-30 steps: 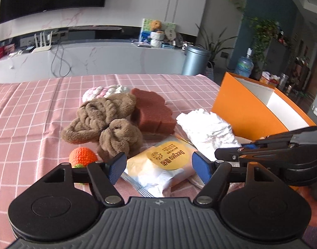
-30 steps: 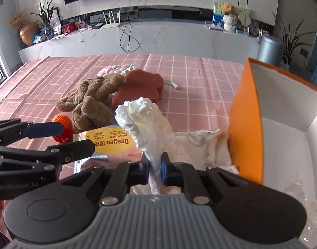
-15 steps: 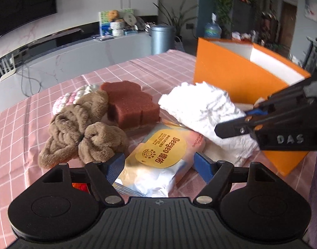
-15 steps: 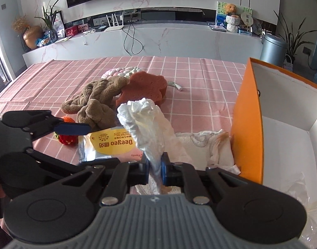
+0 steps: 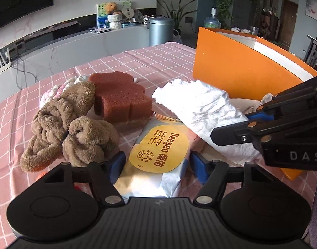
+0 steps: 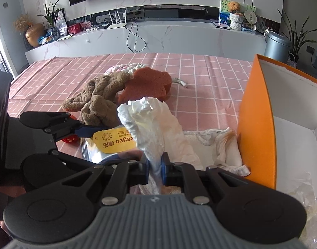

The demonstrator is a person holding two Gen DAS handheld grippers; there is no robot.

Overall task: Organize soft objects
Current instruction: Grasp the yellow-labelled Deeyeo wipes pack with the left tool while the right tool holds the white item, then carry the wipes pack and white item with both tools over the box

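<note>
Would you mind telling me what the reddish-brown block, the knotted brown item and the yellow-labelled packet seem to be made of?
The reddish-brown block looks like open-cell foam sponge: matte, finely pored, with cleanly cut lobed sides. The knotted brown item appears to be plush fabric, fuzzy pile on thick twisted strands. The yellow-labelled packet seems to be plastic film, glossy and creased, with a crimped end seal, probably a soft wipes pack.

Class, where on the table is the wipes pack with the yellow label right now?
In the left wrist view, the wipes pack lies between the closing fingers of the left gripper, beside the brown plush knot and below the white crumpled cloth.
</note>
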